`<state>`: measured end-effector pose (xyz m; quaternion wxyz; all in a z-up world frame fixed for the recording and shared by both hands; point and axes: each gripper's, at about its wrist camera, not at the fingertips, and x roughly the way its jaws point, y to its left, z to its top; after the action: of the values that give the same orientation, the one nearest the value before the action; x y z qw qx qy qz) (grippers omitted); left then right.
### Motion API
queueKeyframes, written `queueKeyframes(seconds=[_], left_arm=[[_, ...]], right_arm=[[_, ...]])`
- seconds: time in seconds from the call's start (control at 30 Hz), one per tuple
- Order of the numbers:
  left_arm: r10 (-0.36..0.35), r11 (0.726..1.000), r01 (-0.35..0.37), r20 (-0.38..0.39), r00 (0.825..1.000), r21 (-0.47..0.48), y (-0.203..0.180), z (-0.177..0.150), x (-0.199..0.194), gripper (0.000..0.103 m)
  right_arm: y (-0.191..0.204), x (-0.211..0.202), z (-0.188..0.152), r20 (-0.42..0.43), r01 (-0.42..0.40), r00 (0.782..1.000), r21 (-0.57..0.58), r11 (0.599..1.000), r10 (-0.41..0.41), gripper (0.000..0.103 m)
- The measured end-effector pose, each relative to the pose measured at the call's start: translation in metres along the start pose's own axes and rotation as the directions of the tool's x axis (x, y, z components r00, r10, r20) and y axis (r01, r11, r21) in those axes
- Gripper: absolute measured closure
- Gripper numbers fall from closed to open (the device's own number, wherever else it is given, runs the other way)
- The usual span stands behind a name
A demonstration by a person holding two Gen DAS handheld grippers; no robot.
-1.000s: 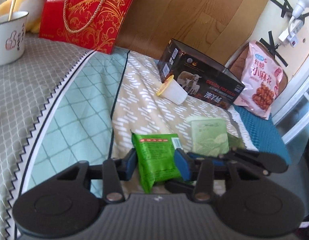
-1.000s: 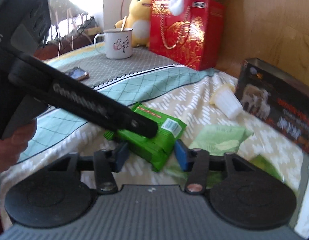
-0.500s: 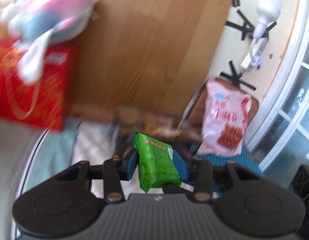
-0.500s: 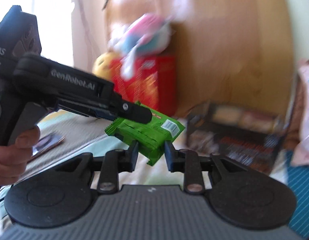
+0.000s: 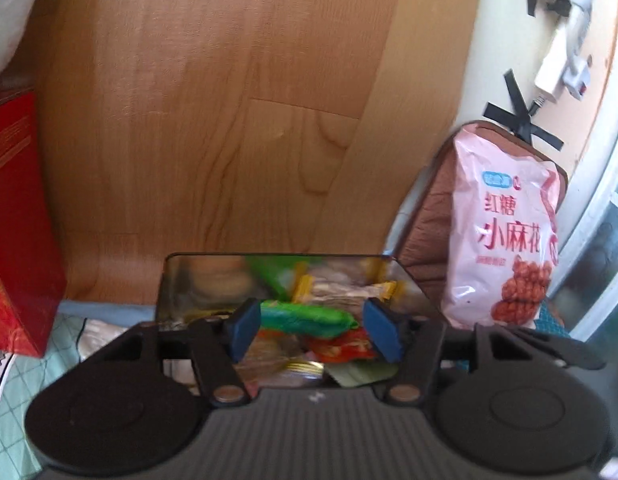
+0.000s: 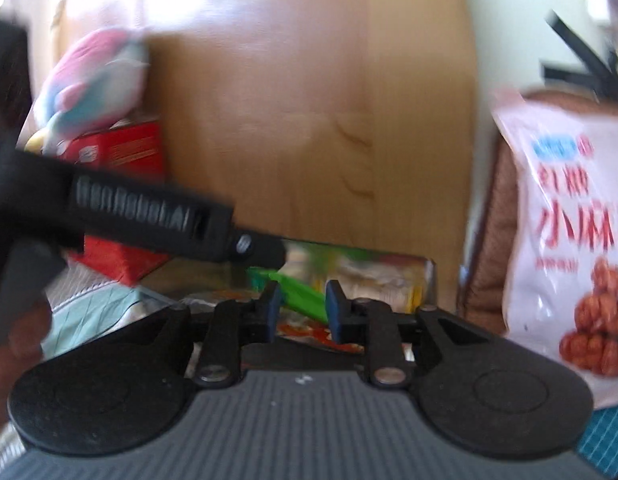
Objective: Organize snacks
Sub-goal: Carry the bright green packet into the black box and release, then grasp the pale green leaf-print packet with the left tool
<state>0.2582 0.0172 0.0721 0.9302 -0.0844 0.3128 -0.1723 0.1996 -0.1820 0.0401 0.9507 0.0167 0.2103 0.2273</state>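
Observation:
A green snack packet [image 5: 305, 318] hangs over the open dark box [image 5: 177, 280], which holds several wrapped snacks. In the left wrist view it sits between the blue pads of my left gripper [image 5: 313, 330]. The left jaws are opening and the right pad stands clear of the packet. In the right wrist view my right gripper [image 6: 305, 312] is shut on the green packet [image 6: 305, 300] just above the box [image 6: 429, 272]. The left gripper [image 6: 265, 254] reaches in from the left, its tip over the same packet.
A pink snack bag [image 5: 505, 232] leans against a brown cushion right of the box. A red gift bag [image 5: 17, 220] stands at the left with a plush toy [image 6: 93, 80] on it. The wooden headboard [image 5: 229, 120] rises right behind the box. A hand [image 6: 13, 340] holds the left gripper.
Both grippers carried the green packet up off the bedspread and over to the open box. The left jaws have since spread apart; the right jaws closed onto the packet.

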Motion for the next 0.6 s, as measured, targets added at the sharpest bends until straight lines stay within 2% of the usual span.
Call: queueKeyframes(seconds=[0.07,0.1,0.17,0.23,0.3,0.37,0.43,0.5,0.6], left_arm=[[-0.022,0.999,0.023,0.029,0.999,-0.042,0.012,-0.002,-0.014,0.044],[-0.021,0.998,0.023,0.042,0.999,-0.061,0.019,-0.004,-0.023,0.044],[-0.017,0.996,0.021,0.045,0.999,-0.092,0.029,-0.013,-0.040,0.042],[-0.020,0.994,0.022,0.026,0.999,-0.105,0.036,-0.024,-0.055,0.042],[-0.010,0.995,0.009,-0.007,1.000,-0.102,0.038,-0.042,-0.070,0.042],[-0.012,0.995,0.008,-0.039,0.999,-0.101,0.040,-0.063,-0.085,0.042],[-0.037,0.992,0.026,-0.084,0.996,-0.124,0.041,-0.084,-0.094,0.042],[-0.071,0.985,0.050,-0.128,0.989,-0.163,0.042,-0.104,-0.101,0.042],[-0.089,0.982,0.057,-0.173,0.981,-0.182,0.038,-0.126,-0.103,0.045]], right_arm=[[-0.011,-0.009,-0.002,0.010,-0.014,1.000,0.043,0.999,0.014,0.073],[-0.016,-0.015,-0.004,0.009,-0.021,1.000,0.059,0.998,0.020,0.067],[-0.021,-0.027,-0.010,-0.001,-0.049,0.999,0.098,0.994,0.050,0.064],[-0.020,-0.039,-0.016,-0.005,-0.090,0.996,0.114,0.989,0.091,0.056],[-0.013,-0.052,-0.022,-0.018,-0.146,0.989,0.114,0.983,0.149,0.055],[0.000,-0.068,-0.031,-0.023,-0.187,0.982,0.064,0.980,0.188,0.052],[0.014,-0.080,-0.042,-0.059,-0.248,0.966,0.033,0.968,0.250,0.044],[0.029,-0.083,-0.054,-0.126,-0.303,0.945,0.006,0.953,0.301,0.042],[0.060,-0.080,-0.080,-0.232,-0.339,0.920,-0.069,0.938,0.316,0.042]])
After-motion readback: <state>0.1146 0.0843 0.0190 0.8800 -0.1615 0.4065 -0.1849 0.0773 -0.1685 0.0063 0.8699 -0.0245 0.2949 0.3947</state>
